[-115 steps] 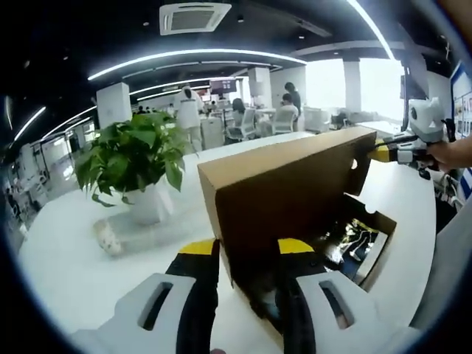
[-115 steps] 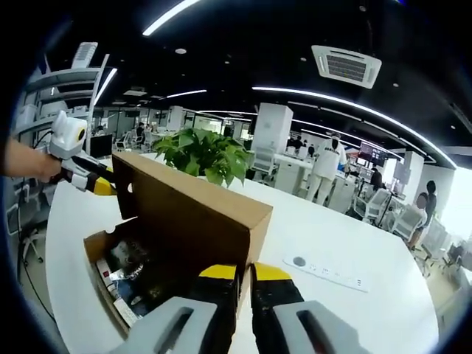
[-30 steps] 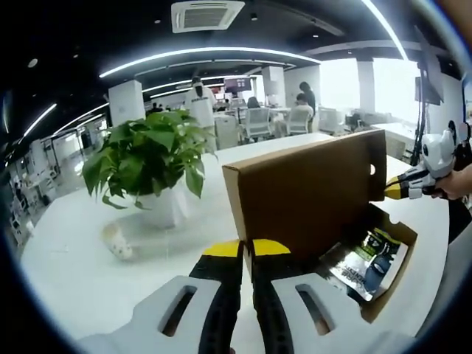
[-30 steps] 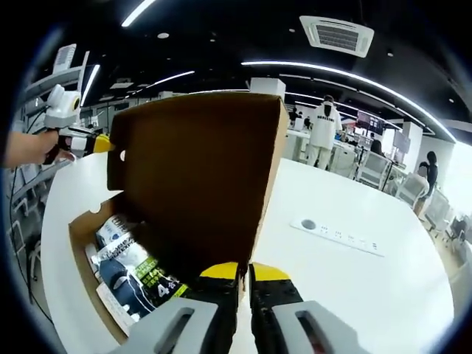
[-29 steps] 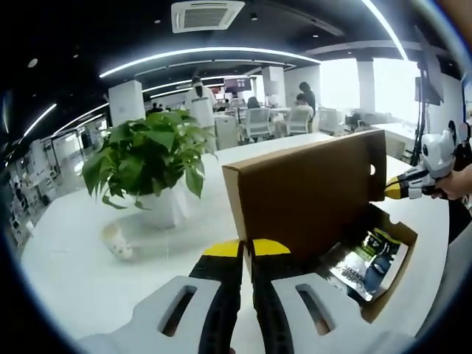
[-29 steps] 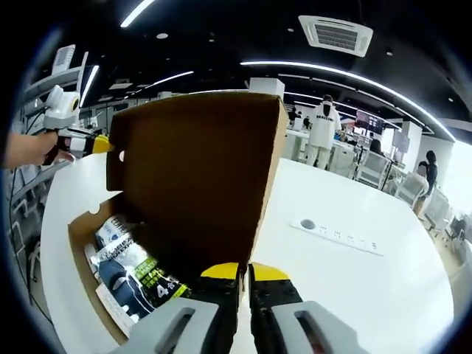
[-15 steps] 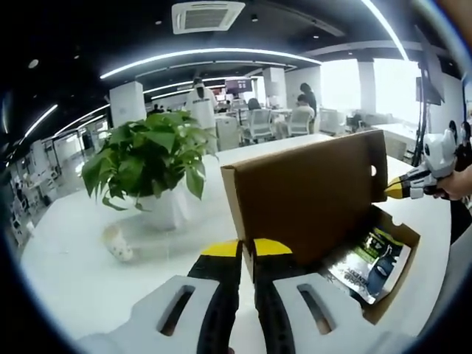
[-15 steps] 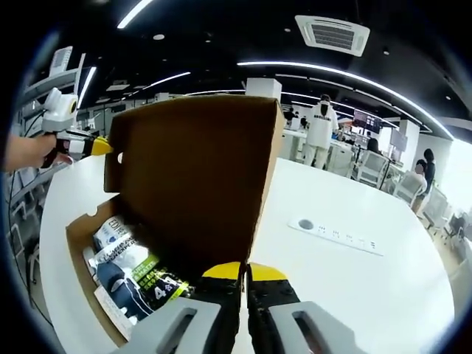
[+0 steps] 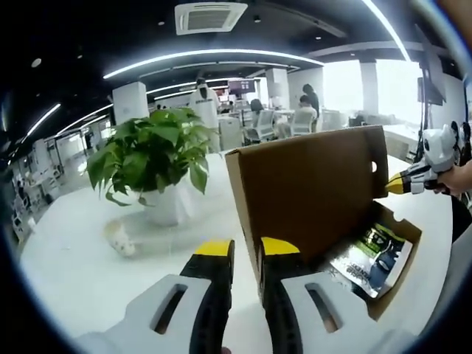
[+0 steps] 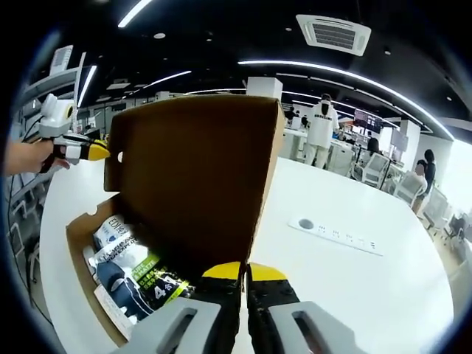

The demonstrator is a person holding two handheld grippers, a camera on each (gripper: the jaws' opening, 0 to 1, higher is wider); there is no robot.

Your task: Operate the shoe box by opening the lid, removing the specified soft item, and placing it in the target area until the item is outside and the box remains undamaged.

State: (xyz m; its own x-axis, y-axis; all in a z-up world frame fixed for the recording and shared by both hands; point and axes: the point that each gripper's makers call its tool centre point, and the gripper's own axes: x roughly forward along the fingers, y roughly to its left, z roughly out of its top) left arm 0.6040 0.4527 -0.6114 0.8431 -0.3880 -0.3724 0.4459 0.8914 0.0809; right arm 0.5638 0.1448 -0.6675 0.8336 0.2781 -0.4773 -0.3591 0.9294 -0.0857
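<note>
Lid: upright, my right gripper clamped on its edge. Left gripper: jaws slightly parted beside the lid corner, gripping nothing. Soft pack: lying inside box. I'd hold the lid steady, avoid overbending, reach in with left

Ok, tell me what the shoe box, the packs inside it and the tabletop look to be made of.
Shoe box: brown cardboard, matte, with thin raw-cut edges and a punched hole in the lid. Packs inside: apparently soft goods in glossy printed plastic wrap, judging by the sheen; the contents are hidden. Tabletop: smooth white surface, faintly reflective, probably laminate, though the look leaves that open.
</note>
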